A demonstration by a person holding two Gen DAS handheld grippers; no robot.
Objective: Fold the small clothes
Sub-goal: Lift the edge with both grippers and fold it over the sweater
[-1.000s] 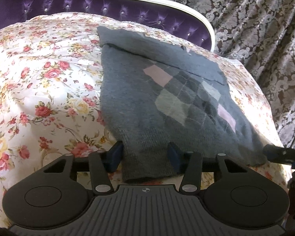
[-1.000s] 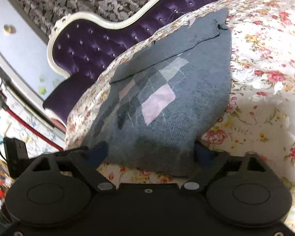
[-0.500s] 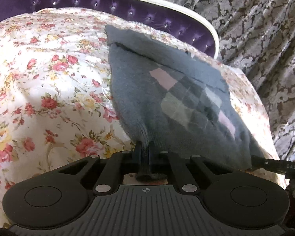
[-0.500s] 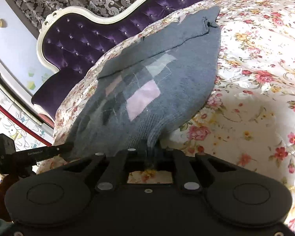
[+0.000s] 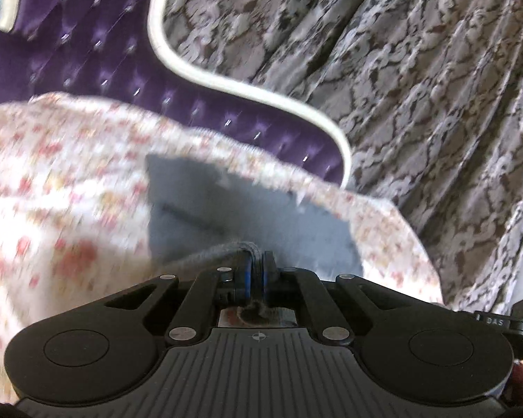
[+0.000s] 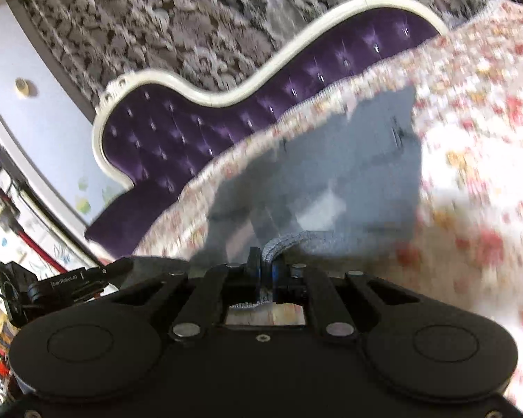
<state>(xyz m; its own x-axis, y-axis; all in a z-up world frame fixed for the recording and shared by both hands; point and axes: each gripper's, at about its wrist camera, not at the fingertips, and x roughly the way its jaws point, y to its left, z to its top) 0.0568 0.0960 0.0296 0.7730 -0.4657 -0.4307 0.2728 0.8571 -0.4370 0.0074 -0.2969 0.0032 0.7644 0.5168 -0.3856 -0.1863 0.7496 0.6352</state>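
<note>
A small grey knitted sweater [image 5: 247, 209] with a diamond pattern lies on a floral bedspread [image 5: 52, 188]. My left gripper [image 5: 255, 271] is shut on the sweater's near hem at its left corner and holds that edge lifted. In the right wrist view the same sweater [image 6: 331, 174] lies on the bedspread [image 6: 477, 160], and my right gripper [image 6: 264, 268] is shut on the near hem at its right corner, also lifted. The other gripper [image 6: 87, 278] shows at the left of the right wrist view. Both views are blurred by motion.
A purple tufted headboard [image 5: 97, 69] with a white frame stands behind the bed, also in the right wrist view [image 6: 226, 115]. A grey patterned curtain [image 5: 401, 87] hangs beyond it. A cluttered wall area [image 6: 3, 209] lies at the far left.
Both grippers closed on the sweater's near hem, then lifted it and moved forward toward the headboard. The hem now hangs folded over the sweater's body.
</note>
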